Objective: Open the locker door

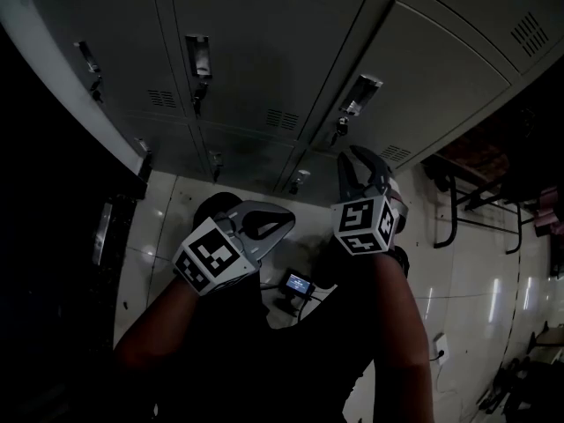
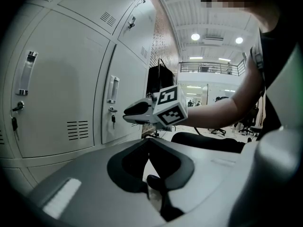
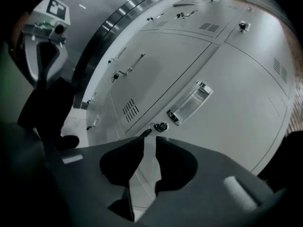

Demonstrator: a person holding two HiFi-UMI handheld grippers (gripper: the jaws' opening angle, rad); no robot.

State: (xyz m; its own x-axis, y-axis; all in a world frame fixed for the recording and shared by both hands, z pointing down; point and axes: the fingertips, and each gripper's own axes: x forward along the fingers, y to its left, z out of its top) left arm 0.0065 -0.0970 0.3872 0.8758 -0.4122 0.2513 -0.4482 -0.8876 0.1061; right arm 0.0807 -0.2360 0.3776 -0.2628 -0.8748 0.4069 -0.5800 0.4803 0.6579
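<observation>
The grey locker door (image 1: 432, 77) carries a recessed metal handle (image 1: 361, 91) with a keyed lock (image 1: 341, 129) below it. My right gripper (image 1: 361, 157) points at that lock from a short way off. Its jaws stand open with nothing between them. In the right gripper view the lock (image 3: 161, 126) and handle (image 3: 189, 103) lie just past the right gripper (image 3: 150, 138), and a small key (image 3: 146, 133) sits close to one jaw tip. My left gripper (image 1: 284, 219) hangs lower and further left, away from the lockers, shut and empty. The left gripper view shows the right gripper (image 2: 137, 110) near the lock (image 2: 112, 110).
More closed locker doors (image 1: 247, 51) fill the wall to the left, above and below. A dark cabinet side (image 1: 53, 236) stands at far left. A metal-legged bench (image 1: 467, 192) stands right. A small screen device (image 1: 298, 283) and a cable lie on the tiled floor (image 1: 476, 289).
</observation>
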